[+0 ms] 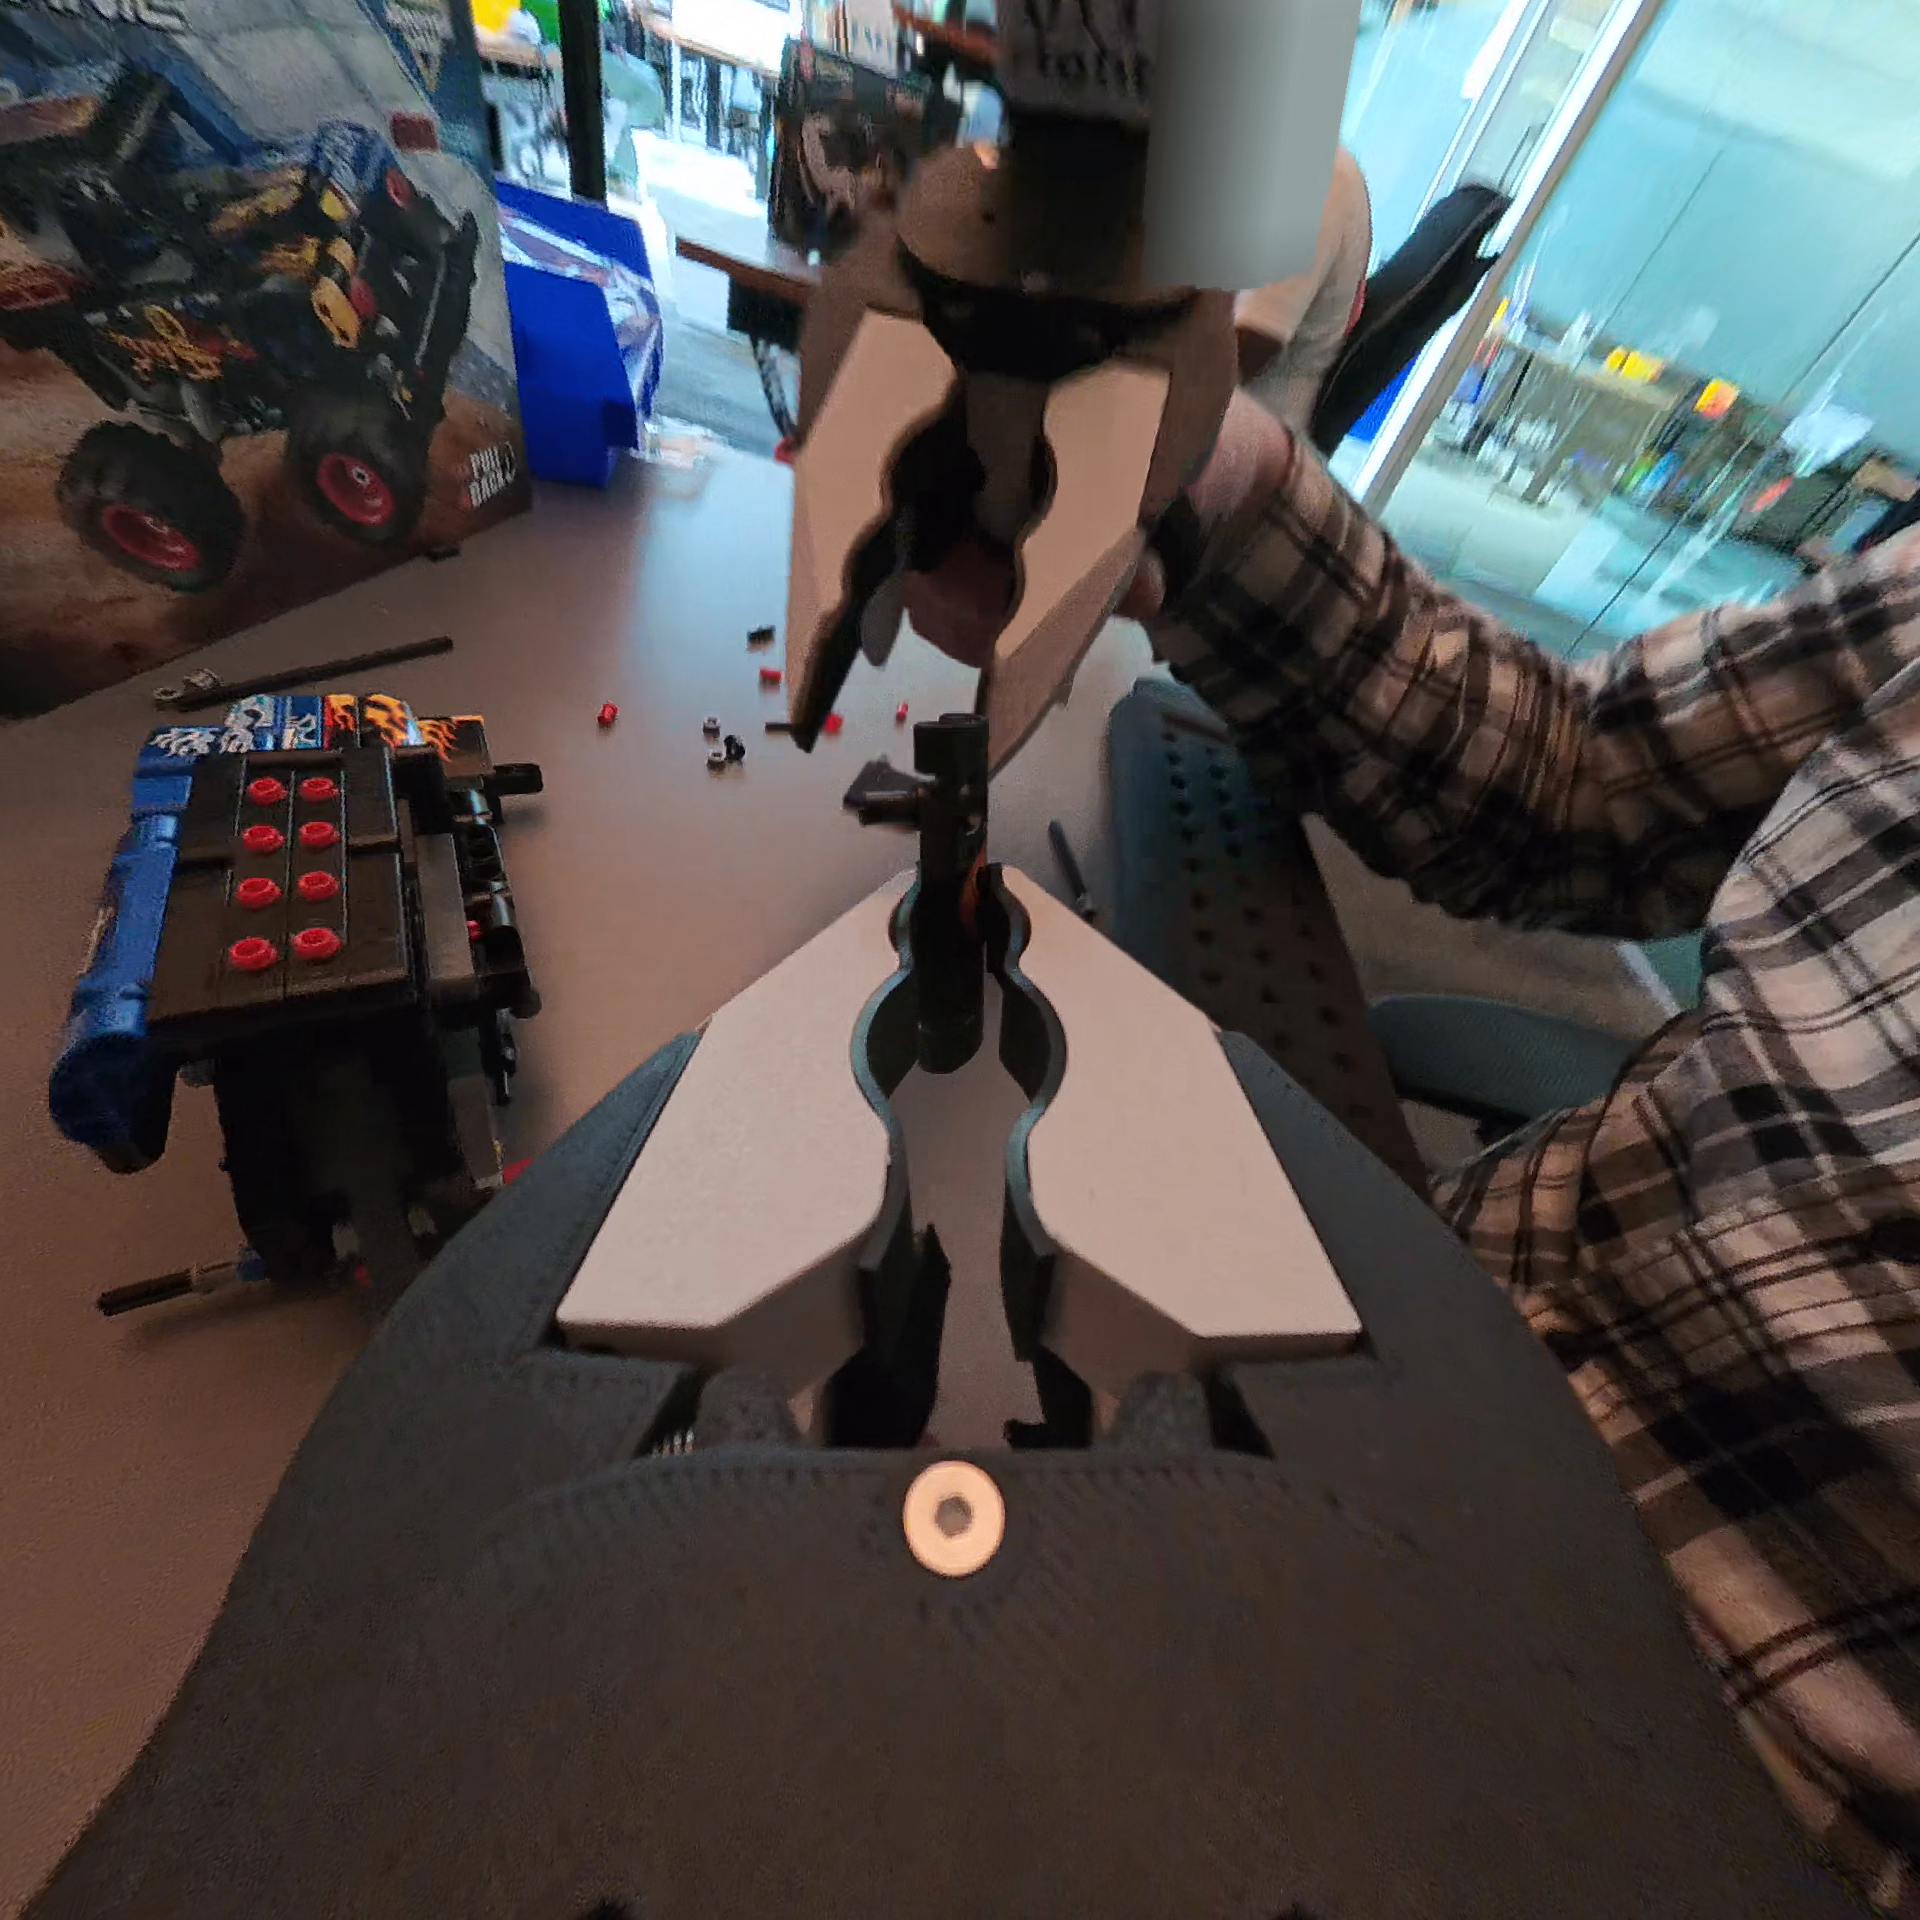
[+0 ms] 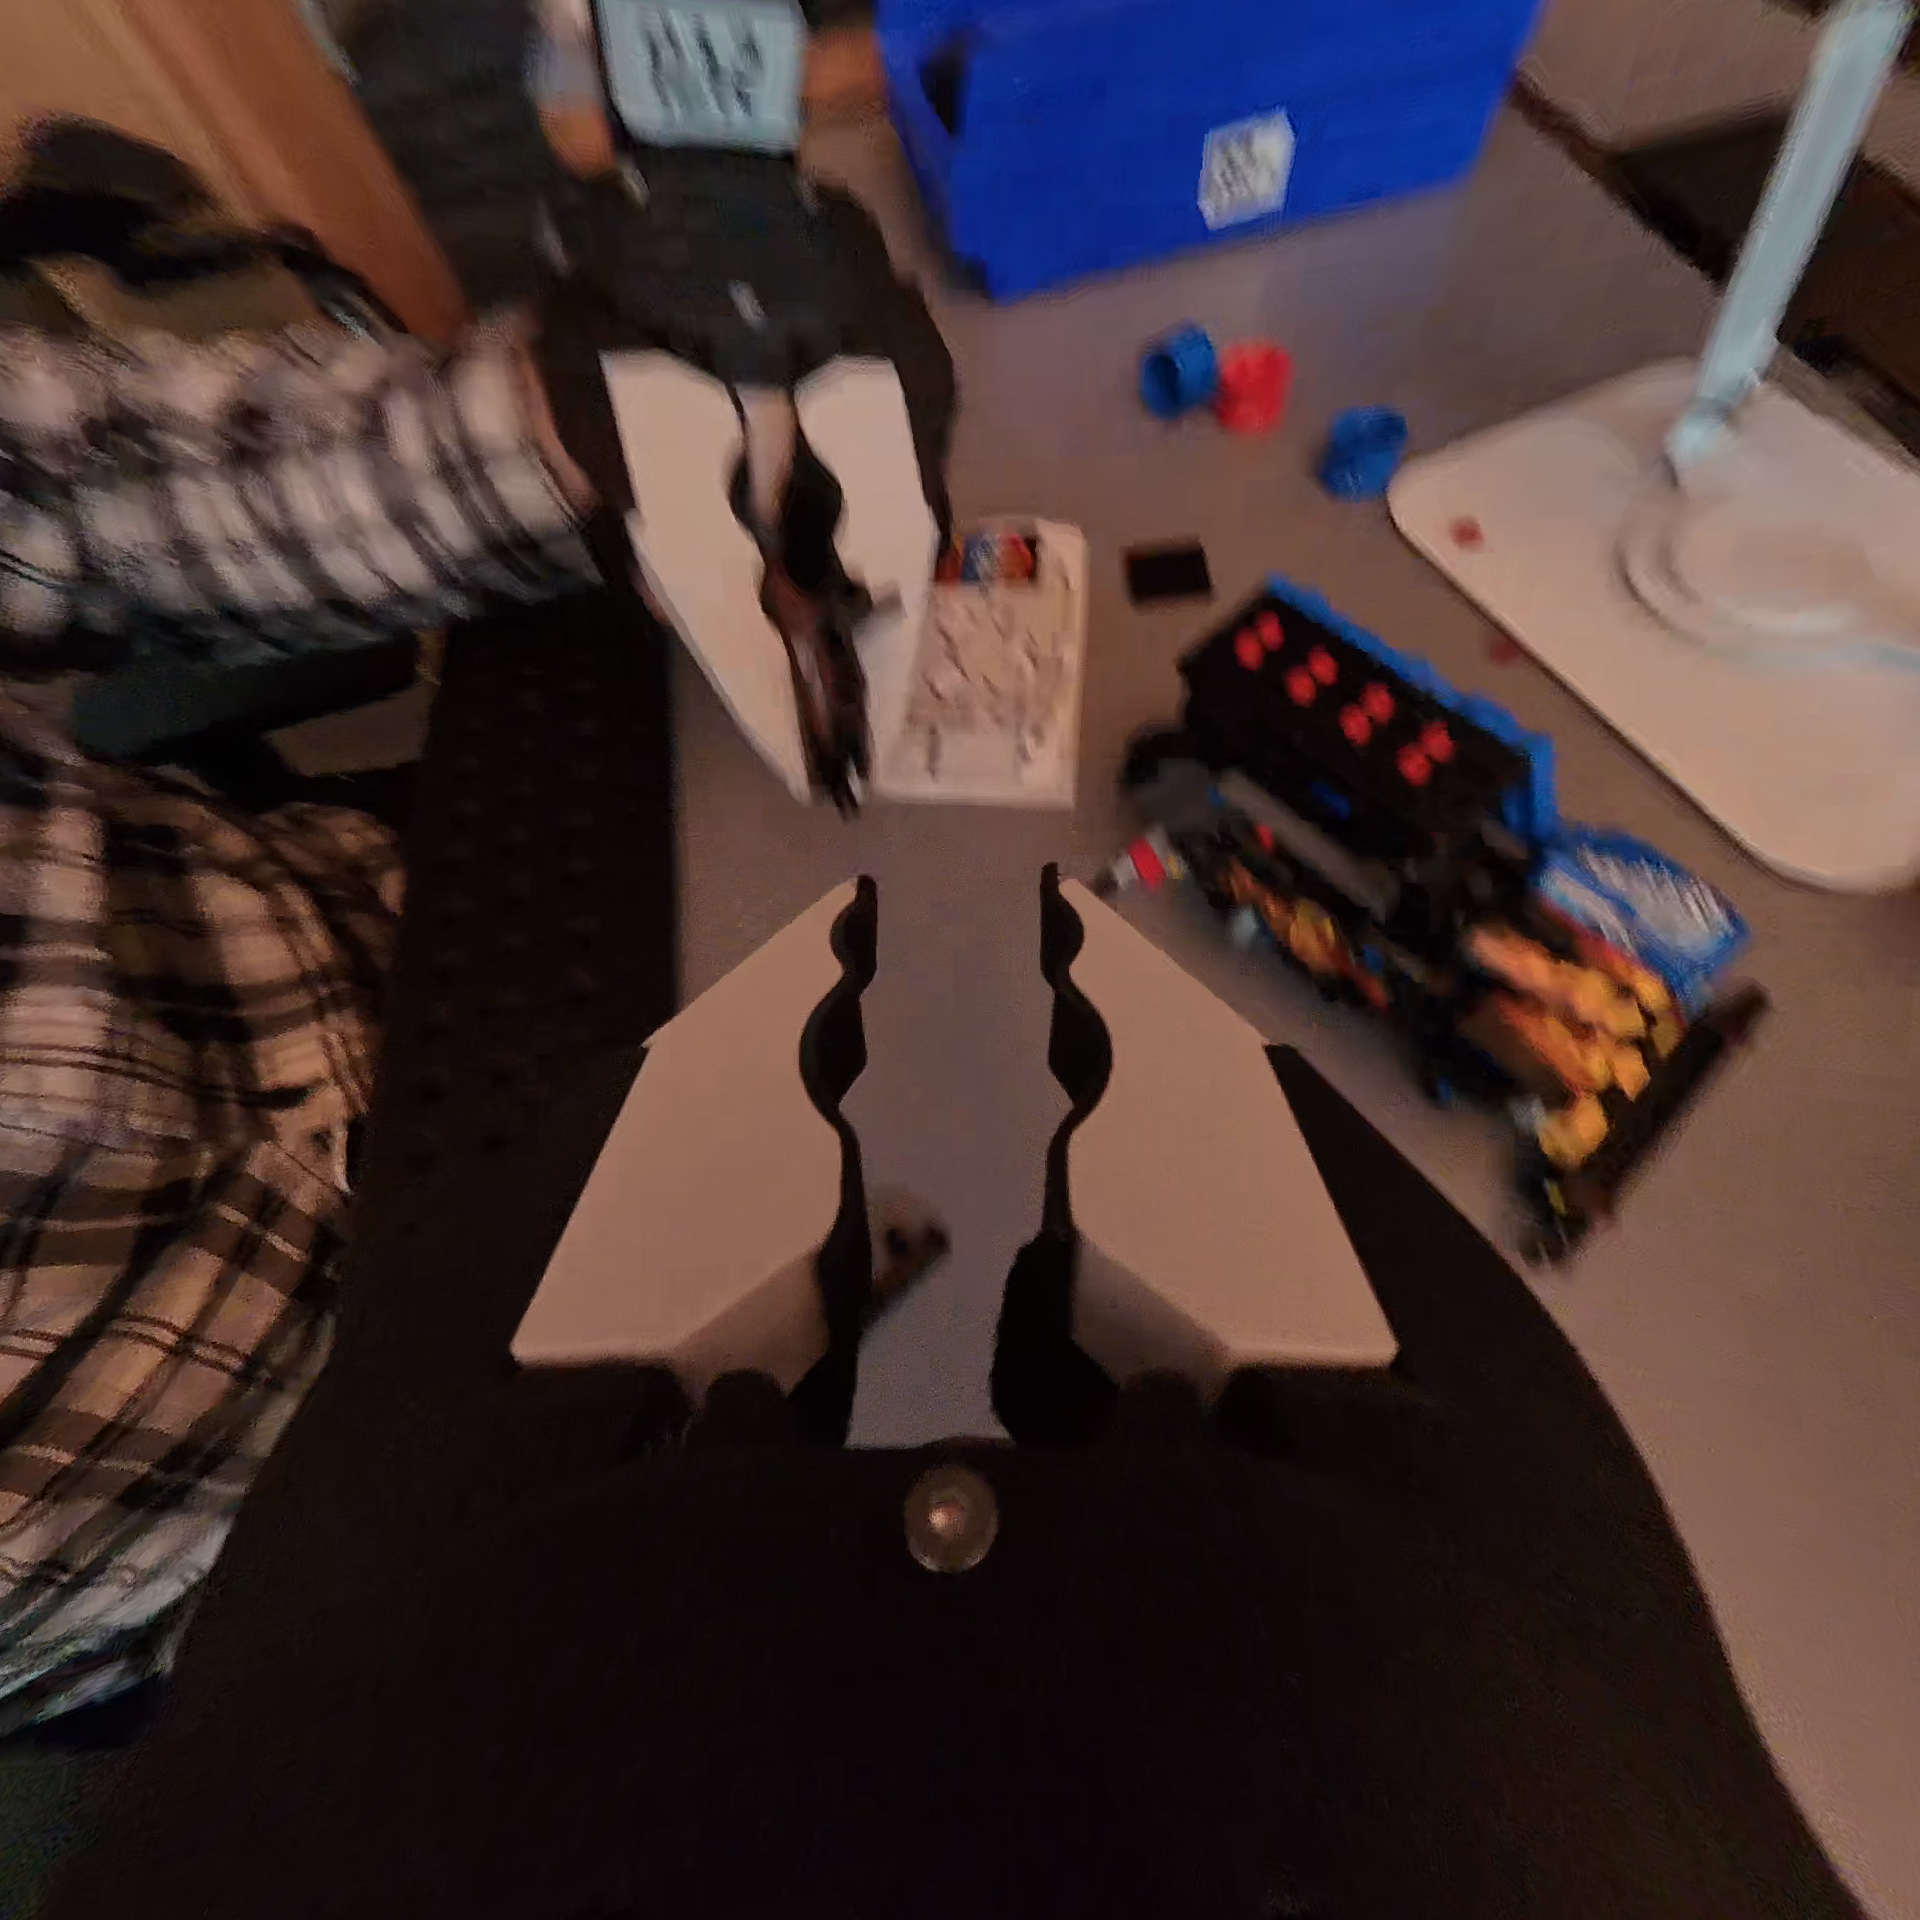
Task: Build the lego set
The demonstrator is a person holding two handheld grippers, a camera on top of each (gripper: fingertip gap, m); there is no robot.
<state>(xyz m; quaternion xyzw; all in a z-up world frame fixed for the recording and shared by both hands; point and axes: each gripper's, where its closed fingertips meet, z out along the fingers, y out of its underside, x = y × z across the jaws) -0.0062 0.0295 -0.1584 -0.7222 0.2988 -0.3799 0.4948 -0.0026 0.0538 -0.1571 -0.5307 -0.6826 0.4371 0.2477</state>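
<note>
My left gripper (image 1: 951,888) is shut on a black lego rod piece (image 1: 948,790), held upright above the table, with a short pin sticking out to its left. My right gripper (image 1: 904,753) hangs open just above and behind that piece, pointing down. In the blurred right wrist view my right gripper (image 2: 956,894) is open and empty, and the left gripper (image 2: 831,779) shows ahead with the dark piece in it. The partly built truck body (image 1: 301,914), black and blue with red studs, lies on the table to the left; it also shows in the right wrist view (image 2: 1403,862).
The lego box (image 1: 239,343) and a blue bin (image 1: 582,343) stand at the back. Small loose parts (image 1: 727,738) and a black axle (image 1: 312,670) lie on the table. An instruction booklet (image 2: 997,665), blue and red wheel hubs (image 2: 1216,384) and a white lamp base (image 2: 1662,623) are nearby. The grippers are tip to tip, or close to it.
</note>
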